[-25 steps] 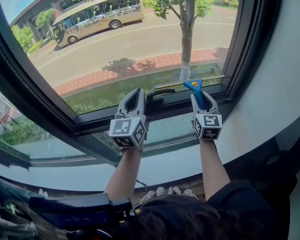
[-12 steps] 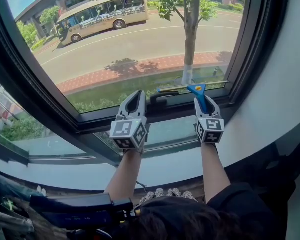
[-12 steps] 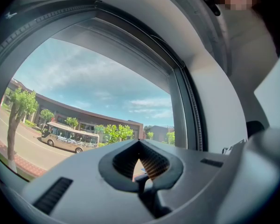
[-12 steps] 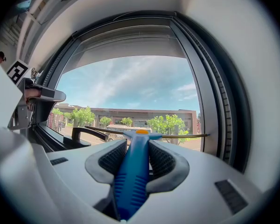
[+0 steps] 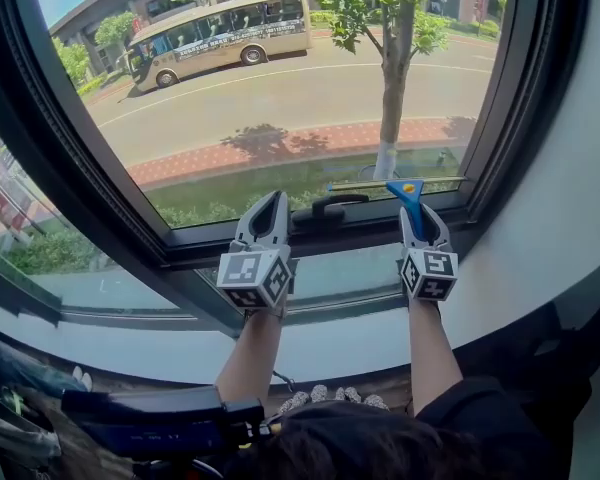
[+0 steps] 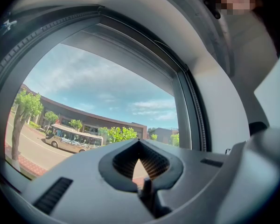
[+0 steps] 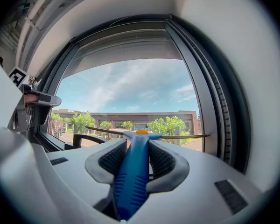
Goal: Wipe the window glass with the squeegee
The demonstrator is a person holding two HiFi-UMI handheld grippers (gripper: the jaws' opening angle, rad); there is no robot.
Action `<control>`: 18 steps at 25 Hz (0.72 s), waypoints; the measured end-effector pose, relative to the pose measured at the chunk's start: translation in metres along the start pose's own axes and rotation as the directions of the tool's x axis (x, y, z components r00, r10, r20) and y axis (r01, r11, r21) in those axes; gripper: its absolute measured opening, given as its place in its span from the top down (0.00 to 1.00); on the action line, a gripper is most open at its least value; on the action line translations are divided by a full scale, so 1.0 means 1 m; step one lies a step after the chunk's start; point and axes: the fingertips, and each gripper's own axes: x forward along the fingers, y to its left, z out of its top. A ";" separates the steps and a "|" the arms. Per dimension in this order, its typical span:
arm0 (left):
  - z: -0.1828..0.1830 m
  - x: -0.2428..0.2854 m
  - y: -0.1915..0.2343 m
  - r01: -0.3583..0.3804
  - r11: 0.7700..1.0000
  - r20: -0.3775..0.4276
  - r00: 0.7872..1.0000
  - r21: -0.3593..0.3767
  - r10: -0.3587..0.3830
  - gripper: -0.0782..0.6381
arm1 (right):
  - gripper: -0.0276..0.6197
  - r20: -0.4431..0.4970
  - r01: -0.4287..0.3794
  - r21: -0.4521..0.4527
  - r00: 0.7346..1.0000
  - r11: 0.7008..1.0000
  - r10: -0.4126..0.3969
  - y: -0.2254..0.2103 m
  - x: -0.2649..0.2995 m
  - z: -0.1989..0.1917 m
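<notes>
**a room above a street**

you're indoors at a dark-framed window (image 5: 80, 158) set in a white wall (image 5: 570, 198). through the glass (image 5: 280, 28) you look down on a road (image 5: 310, 93) with a bus (image 5: 225, 36), a tree (image 5: 392, 98), a brick pavement (image 5: 280, 146) and a grass strip (image 5: 250, 183). a long building (image 7: 130, 118) stands across the road.

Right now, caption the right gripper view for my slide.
Right gripper shut on a blue-handled squeegee, its thin blade level before the dark-framed window glass.
</notes>
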 end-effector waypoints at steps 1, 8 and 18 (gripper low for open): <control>0.005 -0.003 0.006 -0.009 1.000 0.007 1.000 0.002 0.009 0.89 | 0.74 0.008 0.000 0.009 1.000 1.000 0.000 0.001 -0.001 0.006; 0.050 -0.031 0.019 0.005 0.999 -0.152 0.988 0.039 0.001 0.89 | 0.74 0.041 -0.033 -0.002 0.999 0.999 0.033 0.030 -0.050 0.078; 0.149 -0.042 0.019 -0.067 0.996 -0.029 0.997 0.063 0.069 0.89 | 0.74 0.146 -0.130 0.002 0.981 0.992 0.128 0.081 -0.045 0.198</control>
